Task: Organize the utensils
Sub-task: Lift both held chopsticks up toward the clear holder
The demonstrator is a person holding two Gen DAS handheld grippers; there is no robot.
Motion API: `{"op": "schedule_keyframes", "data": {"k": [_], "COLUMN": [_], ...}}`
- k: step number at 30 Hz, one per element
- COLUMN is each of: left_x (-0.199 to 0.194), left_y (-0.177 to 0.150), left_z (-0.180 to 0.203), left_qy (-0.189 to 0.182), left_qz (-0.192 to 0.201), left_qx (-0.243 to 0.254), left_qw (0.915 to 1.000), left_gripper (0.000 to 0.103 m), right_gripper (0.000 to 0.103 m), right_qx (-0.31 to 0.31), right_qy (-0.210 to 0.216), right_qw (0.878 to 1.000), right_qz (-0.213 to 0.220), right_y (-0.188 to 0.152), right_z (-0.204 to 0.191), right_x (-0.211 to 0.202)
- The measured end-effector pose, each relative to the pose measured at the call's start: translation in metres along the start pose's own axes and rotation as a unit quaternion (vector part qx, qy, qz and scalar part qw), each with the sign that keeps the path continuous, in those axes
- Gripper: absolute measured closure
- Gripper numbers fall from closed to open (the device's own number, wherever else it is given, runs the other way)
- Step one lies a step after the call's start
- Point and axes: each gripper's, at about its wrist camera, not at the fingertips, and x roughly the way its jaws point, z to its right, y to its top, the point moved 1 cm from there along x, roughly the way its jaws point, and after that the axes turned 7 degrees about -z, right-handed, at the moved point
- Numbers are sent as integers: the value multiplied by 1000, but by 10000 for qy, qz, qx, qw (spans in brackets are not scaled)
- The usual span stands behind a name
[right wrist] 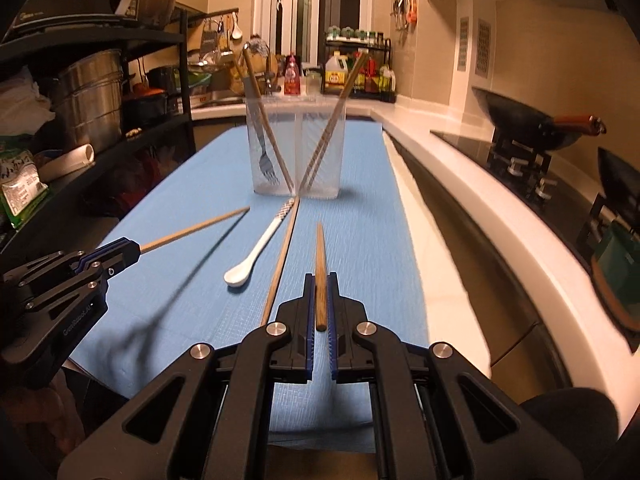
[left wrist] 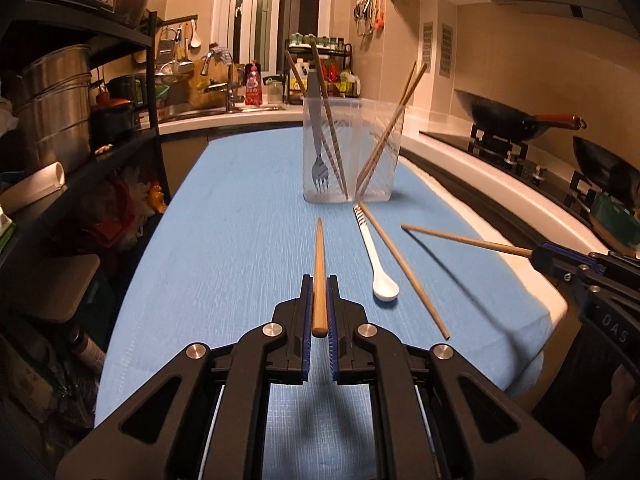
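My left gripper (left wrist: pixel 319 280) is shut on a wooden chopstick (left wrist: pixel 319 256) that points forward above the blue cloth. It also shows in the right wrist view (right wrist: pixel 120 254), low on the left. My right gripper (right wrist: pixel 319 278) is shut on another chopstick (right wrist: pixel 320 256); it shows at the right of the left wrist view (left wrist: pixel 538 254). A clear two-part holder (left wrist: pixel 352 148) (right wrist: pixel 298 144) stands ahead with a fork (left wrist: pixel 320 168) and chopsticks in it. A white spoon (left wrist: pixel 376 264) (right wrist: pixel 256 248) and a loose chopstick (left wrist: pixel 404 268) (right wrist: pixel 282 260) lie on the cloth.
The blue cloth (left wrist: pixel 224 240) covers a narrow table. A black shelf rack with metal pots (left wrist: pixel 56 112) stands at the left. A white counter with a stove and wok (left wrist: pixel 512 116) runs along the right. A sink and bottles are at the back.
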Motion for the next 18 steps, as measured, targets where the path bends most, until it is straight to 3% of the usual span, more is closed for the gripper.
{"op": "schedule_keyframes", "data": {"k": [9,18], "left_x": [-34,-64], "left_y": [42,97], "left_z": [-14,-24], "left_qy": [-133,-251], "left_qz": [420,644], "left_qx": [-141,-110], "left_qw": [9989,9975], "left_gripper": [96,96], "right_gripper": [97,98], "right_qx": [-71,-134], "right_qy": [131,295], "right_qw": [9985,9971], "right_qz": [529,692], "right_y": [45,83], "right_z": [7,2], "right_x": [-44,-57]}}
